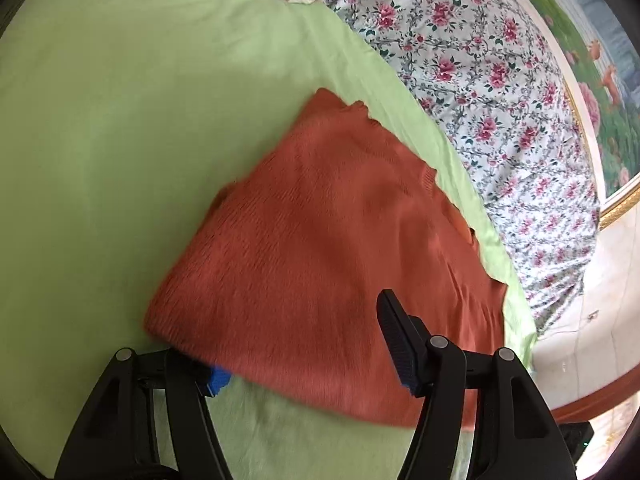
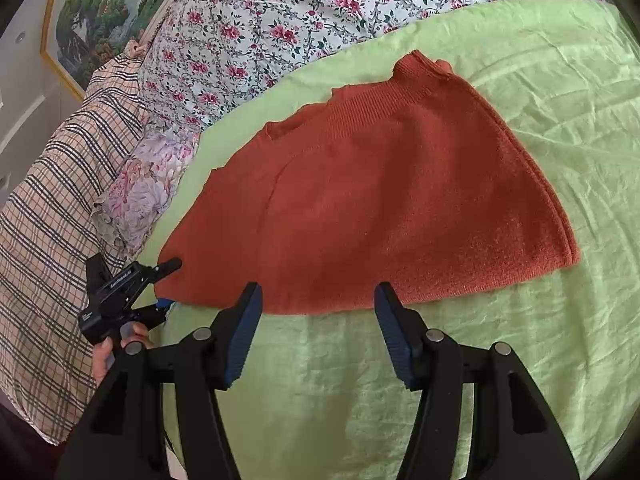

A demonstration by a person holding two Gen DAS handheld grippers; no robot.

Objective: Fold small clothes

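Observation:
A folded rust-orange knit sweater (image 1: pixel 320 240) lies flat on a light green sheet (image 1: pixel 100 140); it also shows in the right wrist view (image 2: pixel 380 200). My left gripper (image 1: pixel 304 344) is open with its jaws around the sweater's near corner: the left finger is under the fabric, the right finger (image 1: pixel 396 340) lies on top. In the right wrist view the left gripper (image 2: pixel 164 284) sits at the sweater's left corner. My right gripper (image 2: pixel 318 320) is open and empty, just short of the sweater's near edge.
A floral quilt (image 2: pixel 280 20) lies beyond the green sheet (image 2: pixel 520 340). A plaid cloth (image 2: pixel 52 220) and a pale flowered cloth (image 2: pixel 140 188) lie at the left. A framed painting (image 2: pixel 92 8) hangs on the wall. The bed's edge and floor (image 1: pixel 580 340) are at the right in the left wrist view.

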